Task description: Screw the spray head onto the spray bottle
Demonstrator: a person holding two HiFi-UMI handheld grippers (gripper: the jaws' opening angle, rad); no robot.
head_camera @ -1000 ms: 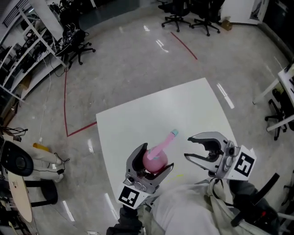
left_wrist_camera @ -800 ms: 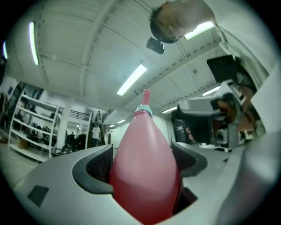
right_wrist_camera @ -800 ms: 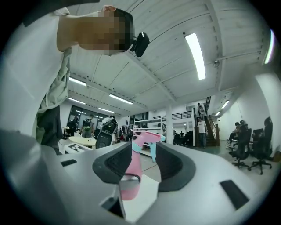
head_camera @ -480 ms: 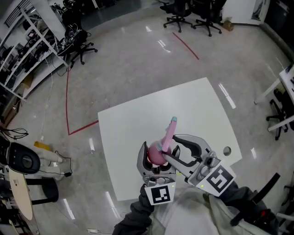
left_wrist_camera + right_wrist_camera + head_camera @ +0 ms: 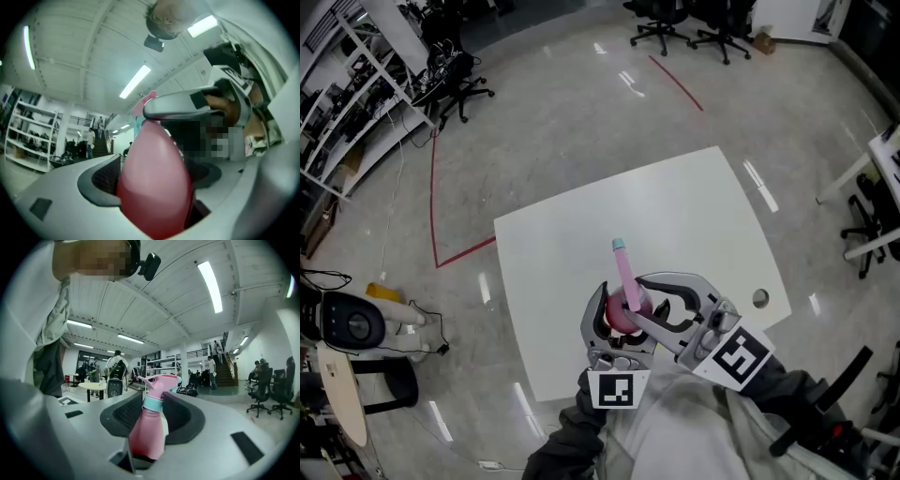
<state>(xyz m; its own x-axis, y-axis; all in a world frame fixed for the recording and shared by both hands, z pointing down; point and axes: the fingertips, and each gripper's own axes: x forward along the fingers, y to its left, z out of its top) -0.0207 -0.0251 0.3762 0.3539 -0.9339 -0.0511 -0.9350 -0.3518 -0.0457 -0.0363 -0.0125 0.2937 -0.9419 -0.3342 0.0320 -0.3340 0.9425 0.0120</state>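
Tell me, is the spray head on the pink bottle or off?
On. The spray head sits atop the pink bottle, teal collar around its neck; how tightly it's screwed cannot be told.

You stand at a white table on a glossy grey floor marked with red tape lines, with black office chairs at the far side and white shelving racks along the left. Above you runs a white ribbed ceiling with long strip lights. Across the hall you can see a staircase, a round table and several people standing about.
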